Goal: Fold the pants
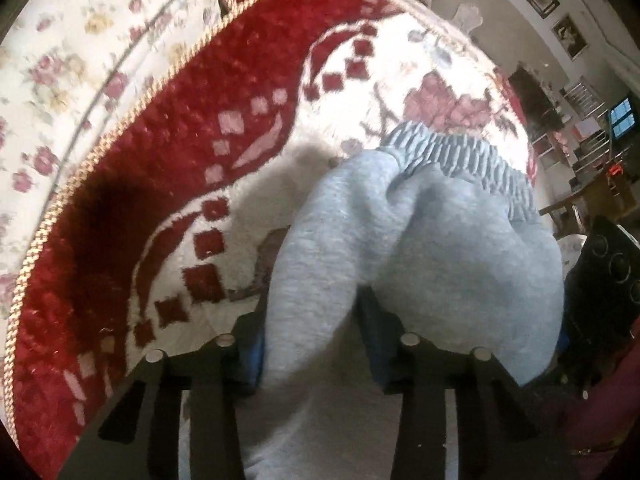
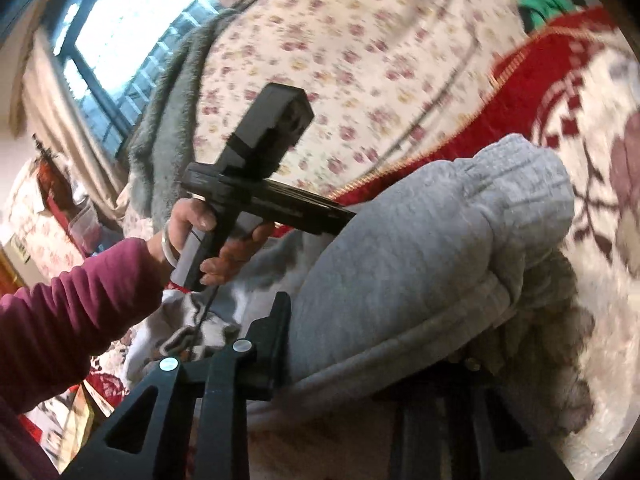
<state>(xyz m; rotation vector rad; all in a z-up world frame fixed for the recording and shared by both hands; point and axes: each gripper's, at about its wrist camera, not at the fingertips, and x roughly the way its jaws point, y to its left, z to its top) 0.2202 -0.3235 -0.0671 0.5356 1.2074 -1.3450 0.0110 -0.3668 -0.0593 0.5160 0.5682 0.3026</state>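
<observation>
The grey sweatpants (image 1: 420, 248) are held up off a red and cream patterned blanket (image 1: 168, 152) by both tongs. In the left wrist view, a bunched fold of the grey fleece is clamped between the two black fingers of the left gripper (image 1: 310, 344), whose blue pads (image 1: 250, 360) press against the cloth on either side. Beyond the fingertips, the fabric bulges upward and to the right, and the ribbed elastic waistband (image 1: 460, 156) is seen at the far end of the garment, resting above the blanket's floral motif. A gold corded edging (image 1: 132, 108) runs along the blanket's rim to the left of the tongs, and a floral bedsheet (image 1: 60, 40) lies past it.

In the right wrist view, the right gripper (image 2: 380, 372) is closed on a thick roll of the same sweatpants; its left finger (image 2: 272, 344) presses into the cloth, while the other finger is largely hidden beneath the fabric. The garment extends up and to the right from these jaws. To the upper left of them, the left gripper's handle is grasped by the person's left hand (image 2: 208, 236), a bangle (image 2: 170, 248) at the wrist and a maroon sleeve (image 2: 68, 308) behind it. A window (image 2: 120, 32) is visible further away.
</observation>
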